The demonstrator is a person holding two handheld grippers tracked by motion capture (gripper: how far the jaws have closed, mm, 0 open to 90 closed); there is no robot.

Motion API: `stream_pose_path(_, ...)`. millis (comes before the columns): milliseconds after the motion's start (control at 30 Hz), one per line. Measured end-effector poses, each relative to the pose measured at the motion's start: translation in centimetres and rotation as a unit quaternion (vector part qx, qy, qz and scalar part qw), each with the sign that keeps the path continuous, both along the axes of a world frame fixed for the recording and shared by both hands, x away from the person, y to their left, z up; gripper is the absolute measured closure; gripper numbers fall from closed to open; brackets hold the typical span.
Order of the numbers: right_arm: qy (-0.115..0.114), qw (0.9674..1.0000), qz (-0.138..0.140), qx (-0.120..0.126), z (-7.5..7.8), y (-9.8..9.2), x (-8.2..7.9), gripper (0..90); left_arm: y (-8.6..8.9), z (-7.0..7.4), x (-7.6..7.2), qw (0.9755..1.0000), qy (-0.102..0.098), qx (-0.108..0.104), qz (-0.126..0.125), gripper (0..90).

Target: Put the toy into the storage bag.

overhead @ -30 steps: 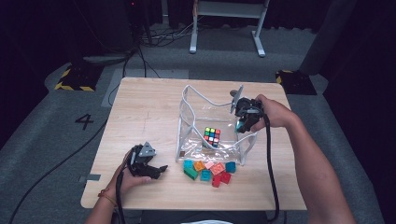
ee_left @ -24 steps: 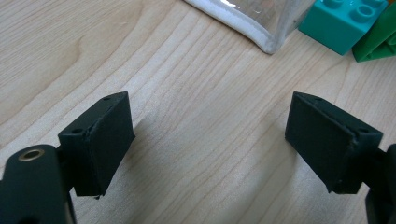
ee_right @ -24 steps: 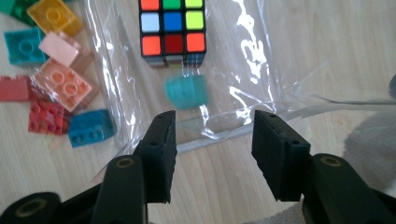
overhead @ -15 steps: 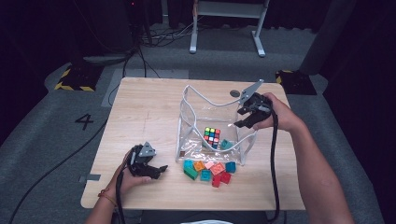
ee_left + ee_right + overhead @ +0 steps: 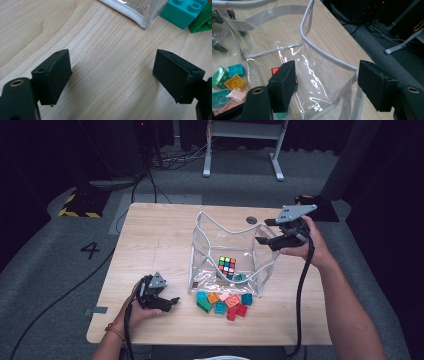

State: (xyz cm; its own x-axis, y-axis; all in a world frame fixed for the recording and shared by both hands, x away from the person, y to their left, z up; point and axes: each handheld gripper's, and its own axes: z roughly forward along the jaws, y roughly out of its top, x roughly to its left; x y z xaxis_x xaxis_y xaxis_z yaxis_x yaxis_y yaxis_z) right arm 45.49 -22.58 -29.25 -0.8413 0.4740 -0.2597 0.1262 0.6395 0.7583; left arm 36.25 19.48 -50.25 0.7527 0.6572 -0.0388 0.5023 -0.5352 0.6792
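Observation:
A clear plastic bag [image 5: 210, 245] stands open in the middle of the wooden table. Inside it lie a Rubik's cube [image 5: 227, 265] and a small teal brick [image 5: 240, 277]. Several coloured bricks [image 5: 223, 302] lie loose on the table just in front of the bag. My right gripper [image 5: 262, 231] hovers at the bag's upper right corner; its jaws have just been opening and grip nothing. In the right gripper view the bag's white rim [image 5: 324, 57] runs beyond the open jaws. My left gripper [image 5: 171, 304] rests on the table left of the bricks, open on bare wood [image 5: 111, 62].
The table's front edge [image 5: 210, 342] lies close behind the loose bricks. A round grommet [image 5: 251, 220] sits in the tabletop behind the bag. In the left gripper view, the bag's corner [image 5: 140, 17], a teal brick [image 5: 183, 11] and a green brick [image 5: 202, 23] lie ahead.
The right gripper has lifted up and to the right, off the bag's right rim, and its jaws have opened. The left gripper has stayed put.

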Motion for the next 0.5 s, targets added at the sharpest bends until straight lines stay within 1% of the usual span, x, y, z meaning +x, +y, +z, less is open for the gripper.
stream_pose_path(67, -0.006, 0.9998, -0.004, 0.017, 0.3, -0.6, -0.4, 30.7, 0.0, 0.0, 0.0, 1.0, 0.0, 0.0, 0.0, 15.4)
stream_pose_path(267, -0.017, 0.9982, -0.026, 0.051, 1.0, -2.2, -1.7, 29.4, 0.0, 0.0, 0.0, 1.0, 0.0, 0.0, 0.0, 15.4)
stream_pose_path(400, -0.025, 0.9974, -0.033, 0.06, 1.0, -3.4, -2.5, 29.3, 0.0, 0.0, 0.0, 1.0, -0.001, 0.0, 0.0, 15.4)
stream_pose_path(500, -0.026, 0.9964, -0.039, 0.07, 0.9, -4.3, -3.1, 29.3, 0.0, 0.0, 0.0, 1.0, 0.0, 0.0, 0.0, 15.4)
